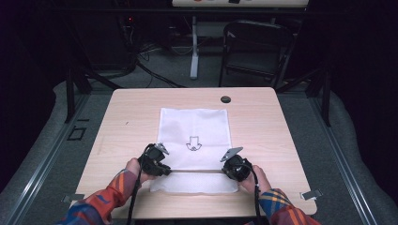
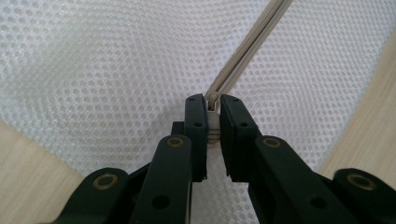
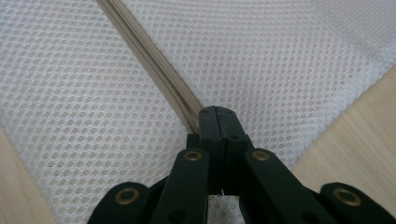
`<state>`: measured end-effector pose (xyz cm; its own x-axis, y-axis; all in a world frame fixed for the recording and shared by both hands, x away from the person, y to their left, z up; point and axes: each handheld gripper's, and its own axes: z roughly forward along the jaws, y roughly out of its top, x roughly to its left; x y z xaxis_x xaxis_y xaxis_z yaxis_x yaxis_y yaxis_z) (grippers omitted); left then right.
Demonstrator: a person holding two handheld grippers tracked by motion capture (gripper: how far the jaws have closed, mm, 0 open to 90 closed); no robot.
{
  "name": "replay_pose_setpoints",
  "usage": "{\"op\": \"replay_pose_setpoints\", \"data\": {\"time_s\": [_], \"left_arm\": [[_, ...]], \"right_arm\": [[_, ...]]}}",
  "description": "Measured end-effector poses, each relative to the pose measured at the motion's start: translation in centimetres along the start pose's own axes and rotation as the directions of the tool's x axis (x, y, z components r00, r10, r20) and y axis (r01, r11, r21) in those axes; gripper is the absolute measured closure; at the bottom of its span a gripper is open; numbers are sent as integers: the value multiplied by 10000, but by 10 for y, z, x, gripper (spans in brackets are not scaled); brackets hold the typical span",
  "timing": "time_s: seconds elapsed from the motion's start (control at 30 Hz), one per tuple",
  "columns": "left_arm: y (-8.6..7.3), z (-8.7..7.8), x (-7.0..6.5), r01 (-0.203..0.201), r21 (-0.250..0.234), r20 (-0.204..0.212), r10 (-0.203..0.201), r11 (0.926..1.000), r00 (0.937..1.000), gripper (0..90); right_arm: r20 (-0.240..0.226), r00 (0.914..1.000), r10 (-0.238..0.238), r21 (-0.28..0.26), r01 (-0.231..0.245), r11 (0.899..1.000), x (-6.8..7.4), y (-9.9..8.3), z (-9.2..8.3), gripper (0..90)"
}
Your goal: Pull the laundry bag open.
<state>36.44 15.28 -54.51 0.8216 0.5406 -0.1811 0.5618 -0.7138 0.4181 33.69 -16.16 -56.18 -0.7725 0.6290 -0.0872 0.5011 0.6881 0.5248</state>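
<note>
While spread flat over the middle of the pale wooden table, nearer its front edge than its back: white mesh laundry bag, rectangular, fine honeycomb weave, light wood showing faintly through it. Small dark outline print near the bag's centre, too small to make out; no readable writing or brand anywhere. Beige zipper running straight across the bag close to its front edge, a narrow strip of mesh left in front of it.

At the zipper's left end: left gripper, black, held in a hand with a plaid sleeve, jaws closed on the white zipper slider, which sits between them with a slim gap on either side; beige tape leading away from the tips across the mesh.

At the zipper's right end: right gripper, black, jaws pressed fully together on the end of the zipper; whether tape or bag fabric lies between them, hard to say. Closed teeth visible along the tape.

Beyond the bag, near the back edge: round dark grommet set into the tabletop.
</note>
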Motion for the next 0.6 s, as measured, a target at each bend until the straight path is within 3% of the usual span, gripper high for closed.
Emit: {"op": "replay_pose_setpoints", "data": {"time_s": [0.37,0.6], "left_arm": [[-14,-11,6,342,-82,-212,-344,9994,9992,817],[-19,-16,9,340,-73,-306,-342,9994,9989,817]], "right_arm": [[-49,10000,31,60,-31,10000,0,1,0,900],[-2,10000,-3,133,3,9999,0,1,0,900]]}}
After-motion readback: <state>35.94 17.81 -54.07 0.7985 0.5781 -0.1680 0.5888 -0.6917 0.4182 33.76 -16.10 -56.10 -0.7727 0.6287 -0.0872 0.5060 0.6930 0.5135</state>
